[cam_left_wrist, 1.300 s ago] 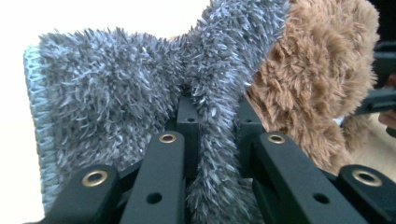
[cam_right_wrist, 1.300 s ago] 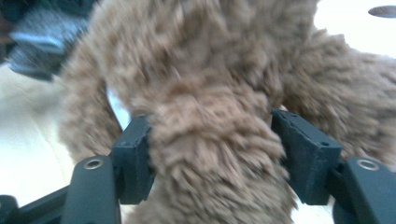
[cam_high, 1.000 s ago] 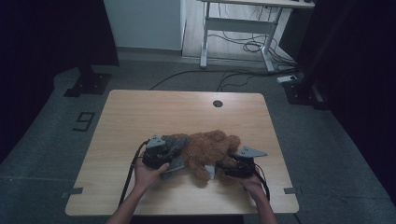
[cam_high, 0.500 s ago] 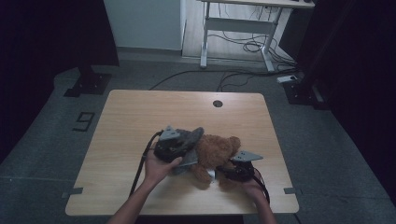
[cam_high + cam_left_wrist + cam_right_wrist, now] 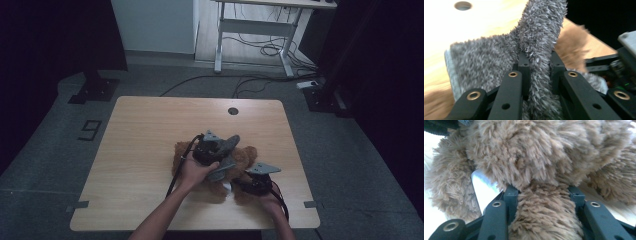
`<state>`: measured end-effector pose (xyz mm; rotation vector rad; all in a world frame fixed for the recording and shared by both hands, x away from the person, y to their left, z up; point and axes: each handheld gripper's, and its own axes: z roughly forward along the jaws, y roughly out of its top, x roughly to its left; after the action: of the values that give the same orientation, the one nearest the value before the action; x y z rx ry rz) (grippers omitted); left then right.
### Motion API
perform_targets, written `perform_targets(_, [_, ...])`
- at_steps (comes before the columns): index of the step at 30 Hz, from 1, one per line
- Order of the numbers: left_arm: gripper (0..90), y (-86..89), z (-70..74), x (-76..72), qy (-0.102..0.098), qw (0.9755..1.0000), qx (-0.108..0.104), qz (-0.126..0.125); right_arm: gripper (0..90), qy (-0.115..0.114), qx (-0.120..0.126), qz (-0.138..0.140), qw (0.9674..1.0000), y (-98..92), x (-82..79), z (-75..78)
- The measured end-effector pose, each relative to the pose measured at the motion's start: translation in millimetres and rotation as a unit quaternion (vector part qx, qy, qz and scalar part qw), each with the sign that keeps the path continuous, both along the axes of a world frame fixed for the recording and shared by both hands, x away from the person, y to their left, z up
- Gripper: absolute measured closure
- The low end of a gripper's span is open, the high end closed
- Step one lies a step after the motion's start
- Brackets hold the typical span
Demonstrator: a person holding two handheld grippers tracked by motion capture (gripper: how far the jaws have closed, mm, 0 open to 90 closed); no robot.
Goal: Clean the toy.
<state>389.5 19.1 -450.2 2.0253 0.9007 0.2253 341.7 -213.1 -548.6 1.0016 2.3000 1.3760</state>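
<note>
While the left tongs [image 5: 536, 62] are clenching a fold of grey fuzzy cloth [image 5: 486, 57], their jaws are standing nearly together with the pile squeezed between the pads. In the high view the left tongs [image 5: 223, 159] are hovering over the brown plush bear [image 5: 247, 156], with the grey cloth [image 5: 226, 145] draping from them across the toy.

The right tongs [image 5: 544, 195] are gripping a limb of the bear [image 5: 544, 152]; their jaws have just been closing and are now pressing the fur from both sides, standing partly apart around it. In the high view the right tongs [image 5: 239, 184] are lying low at the bear's near side, just beside the left tongs.

The bear is resting on the wooden bench [image 5: 150, 130], directly beneath and between both tongs. A round cable hole [image 5: 233, 111] is sitting beyond the tongs, well apart. A white patch [image 5: 482, 186] is showing under the bear, left of the right tongs.

On the floor to the bench's left, a marking reading "9" [image 5: 90, 130] is showing.
</note>
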Motion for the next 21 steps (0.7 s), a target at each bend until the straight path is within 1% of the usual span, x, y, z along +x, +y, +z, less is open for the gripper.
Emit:
perform_targets(1, [77.0,0.0,0.0,0.0,0.000,1.0000,0.000,0.000,56.2,0.000,0.000,0.000,1.0000,0.0,0.0,0.0])
perform_targets(2, [77.1,11.6,2.5,-0.8,-0.009,0.9997,0.016,0.014,56.4,0.003,0.002,-0.002,1.0000,-0.4,-0.2,-0.1])
perform_targets(3, [77.1,18.6,3.1,-0.9,-0.013,0.9994,0.025,0.021,56.4,0.004,0.003,-0.003,1.0000,-0.6,-0.1,-0.1])
perform_targets(5, [77.2,34.5,3.0,-1.4,-0.015,0.9988,0.033,0.032,56.4,0.006,0.007,-0.004,0.9999,-1.0,0.2,-0.5])
perform_targets(9, [77.2,70.6,1.7,-7.5,-0.021,0.9982,0.023,0.051,56.9,0.004,0.011,-0.004,0.9999,0.1,-0.1,-1.0])
perform_targets(12, [77.2,99.5,0.6,-12.5,-0.024,0.9966,0.005,0.078,57.0,0.001,0.007,-0.004,1.0000,1.9,0.0,-1.3])
perform_targets(13, [77.3,109.4,-1.6,-13.4,-0.022,0.9958,-0.002,0.089,57.1,0.002,0.007,-0.005,1.0000,2.0,0.1,-1.3])
perform_targets(14, [77.4,118.5,-5.0,-13.9,-0.014,0.9950,-0.010,0.099,57.1,0.002,0.007,-0.004,1.0000,1.8,0.2,-1.3])
perform_targets(15, [77.5,128.4,-9.7,-14.7,-0.002,0.9944,-0.016,0.105,57.1,0.002,0.007,-0.004,1.0000,1.7,0.2,-1.3])
perform_targets(17, [77.5,139.3,-16.7,-17.1,0.007,0.9934,-0.017,0.114,57.2,0.003,0.006,-0.006,1.0000,1.8,0.3,-1.3])
perform_targets(19, [77.6,148.7,-26.8,-19.5,0.018,0.9922,-0.010,0.123,57.4,0.004,0.003,-0.006,1.0000,2.3,0.7,-1.3])
perform_targets(21, [77.5,157.3,-39.4,-19.3,0.040,0.9901,-0.016,0.134,57.4,0.004,0.001,-0.005,1.0000,2.5,1.4,-1.4])
